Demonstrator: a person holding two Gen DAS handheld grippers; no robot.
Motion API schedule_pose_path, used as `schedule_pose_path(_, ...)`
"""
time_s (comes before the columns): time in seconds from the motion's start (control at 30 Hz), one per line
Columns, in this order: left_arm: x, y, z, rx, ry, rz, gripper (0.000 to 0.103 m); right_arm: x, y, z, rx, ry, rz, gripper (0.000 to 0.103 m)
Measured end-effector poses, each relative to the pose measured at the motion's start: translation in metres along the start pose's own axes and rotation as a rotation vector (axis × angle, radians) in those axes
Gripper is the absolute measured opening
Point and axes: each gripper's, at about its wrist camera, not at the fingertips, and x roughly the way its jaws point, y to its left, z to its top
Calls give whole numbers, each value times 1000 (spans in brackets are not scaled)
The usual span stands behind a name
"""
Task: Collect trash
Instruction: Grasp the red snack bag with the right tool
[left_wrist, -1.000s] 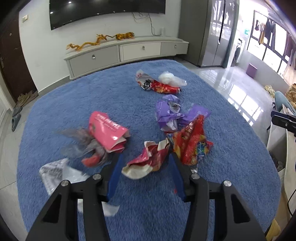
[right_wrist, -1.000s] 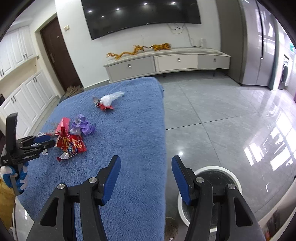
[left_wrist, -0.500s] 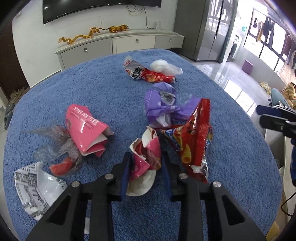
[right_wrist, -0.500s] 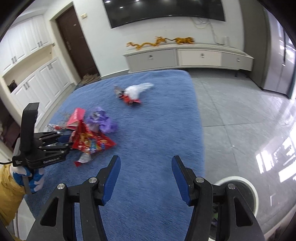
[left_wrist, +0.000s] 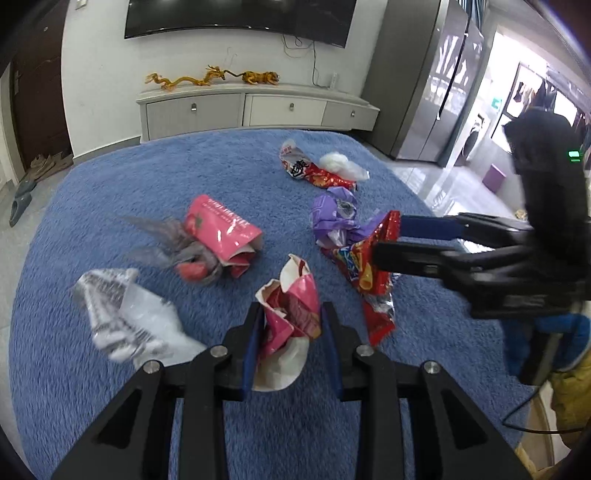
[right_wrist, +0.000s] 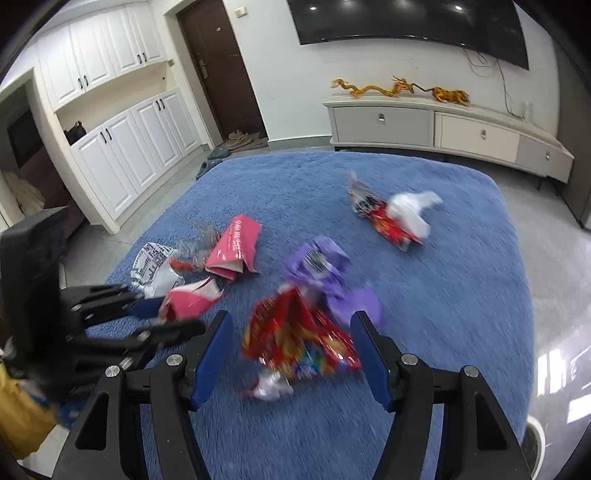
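The left gripper (left_wrist: 291, 325) pinches a crumpled pink wrapper (left_wrist: 291, 314) above the blue rug (left_wrist: 110, 192); the right gripper (right_wrist: 291, 350), fingers wide, straddles a red snack bag (right_wrist: 299, 339). Closing there may snag the purple wrapper (right_wrist: 325, 266) touching it.

Blue shag rug (right_wrist: 461, 295) over glossy grey tile floor (right_wrist: 565, 332). White wall carries a curved black TV (left_wrist: 240, 18); below it a low pale cabinet (left_wrist: 258, 110) with drawers, gold dragon figurines (right_wrist: 399, 88) on top. Dark wooden door (right_wrist: 221, 70), white built-in cupboards (right_wrist: 122, 140) beside it, slippers (right_wrist: 240, 138) at the threshold. Steel fridge (left_wrist: 424, 92); daylight from windows (left_wrist: 535, 99) at far right
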Motion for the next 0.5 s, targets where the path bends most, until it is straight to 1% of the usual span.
schedule_pose_path(0.07, -6, 1, -3, -11, -8, -1, 29, 10, 1, -1, -9, 27, -28, 49)
schedule_pose_path(0.13, -12, 1, -6, -23, -15, -1, 29, 15, 0, -4, 2, 43, -17, 30)
schedule_pose_path(0.2, -18, 1, -8, -28, -24, -1, 29, 11, 0, -11, 8, 39, -7, 18)
schedule_pose_path(0.3, -27, -3, -11, -28, -35, -2, 29, -7, 1, -19, 19, 13, 18, 15)
schedule_pose_path(0.5, -48, -24, -13, -11, -64, -26, 29, -62, 3, -33, 51, -74, 64, 15)
